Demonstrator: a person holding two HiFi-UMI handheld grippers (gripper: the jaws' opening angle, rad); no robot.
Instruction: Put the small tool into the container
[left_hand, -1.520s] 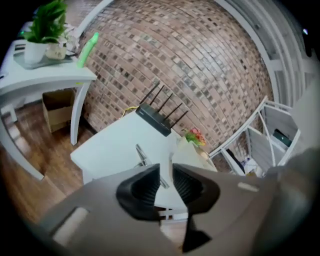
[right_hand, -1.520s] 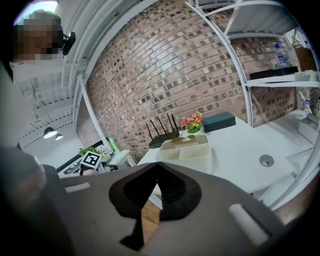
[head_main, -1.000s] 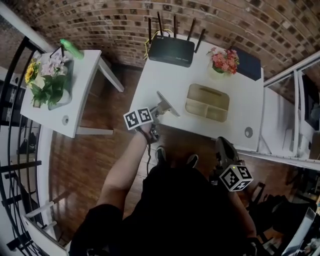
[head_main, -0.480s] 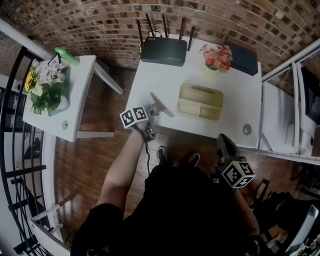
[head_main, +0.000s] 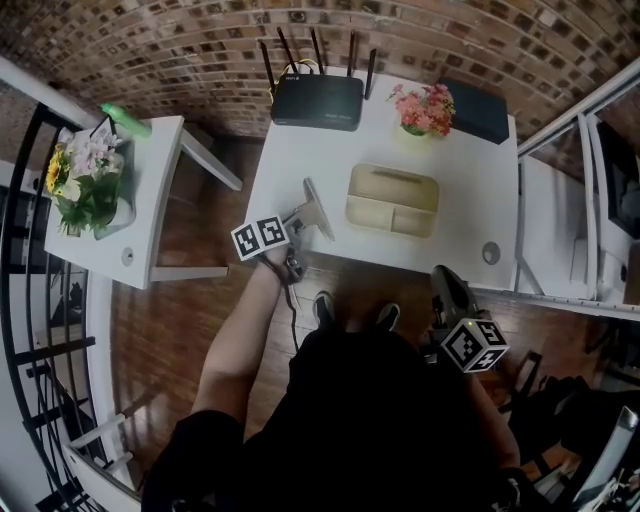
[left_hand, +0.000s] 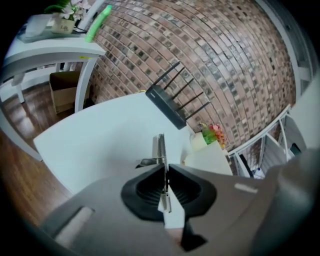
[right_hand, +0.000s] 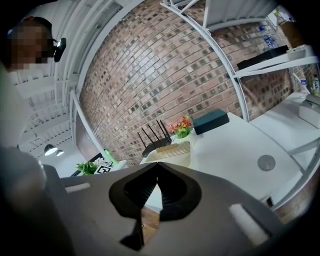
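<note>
Router (head_main: 317, 101) print illegible | left hand-held gripper (left_hand: 165, 168) just closed onto small tool (left_hand: 159, 146) | right hand-held gripper (right_hand: 157, 163) closed

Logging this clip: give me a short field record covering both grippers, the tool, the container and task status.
left gripper: jaws have just been closing, now pinched on the small tool
small tool: thin metal piece, sticking out ahead of the jaws
right gripper: shut, empty, off the table's near edge
container: beige, divided, mid-table, to the tool's right
task status: tool gripped, not yet in container
</note>
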